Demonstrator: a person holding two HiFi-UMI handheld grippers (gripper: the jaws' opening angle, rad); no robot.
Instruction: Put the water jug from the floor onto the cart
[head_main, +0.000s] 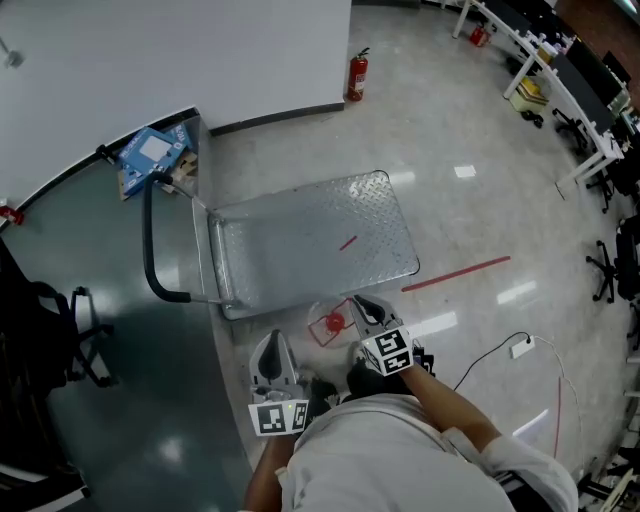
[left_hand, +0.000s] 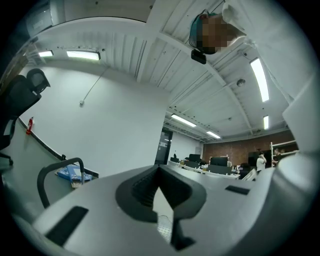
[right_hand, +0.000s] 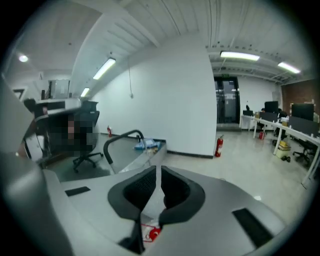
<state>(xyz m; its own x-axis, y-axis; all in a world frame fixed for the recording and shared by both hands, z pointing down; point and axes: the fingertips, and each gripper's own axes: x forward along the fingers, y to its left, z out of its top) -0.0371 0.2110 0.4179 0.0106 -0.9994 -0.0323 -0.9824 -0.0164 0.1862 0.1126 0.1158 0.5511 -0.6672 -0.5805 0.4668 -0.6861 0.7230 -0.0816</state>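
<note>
The water jug (head_main: 333, 322), clear plastic with a red cap, stands on the floor just in front of the cart's near edge. The cart (head_main: 320, 240) is a flat diamond-plate deck with a black push handle (head_main: 153, 250) on its left. My right gripper (head_main: 366, 308) is right beside the jug, on its right, tilted down, jaws shut and empty. In the right gripper view the red cap (right_hand: 153, 233) shows just below the shut right gripper (right_hand: 158, 170). My left gripper (head_main: 272, 352) hangs lower left, apart from the jug, pointing level. Its jaws (left_hand: 160, 169) are shut and empty.
A blue box (head_main: 153, 152) lies by the wall behind the handle. A red fire extinguisher (head_main: 356, 75) stands against the white wall. An office chair (head_main: 60, 330) is at the left. Red tape (head_main: 455, 273) and a white power strip (head_main: 522, 347) lie on the floor at the right; desks (head_main: 560, 70) line the far right.
</note>
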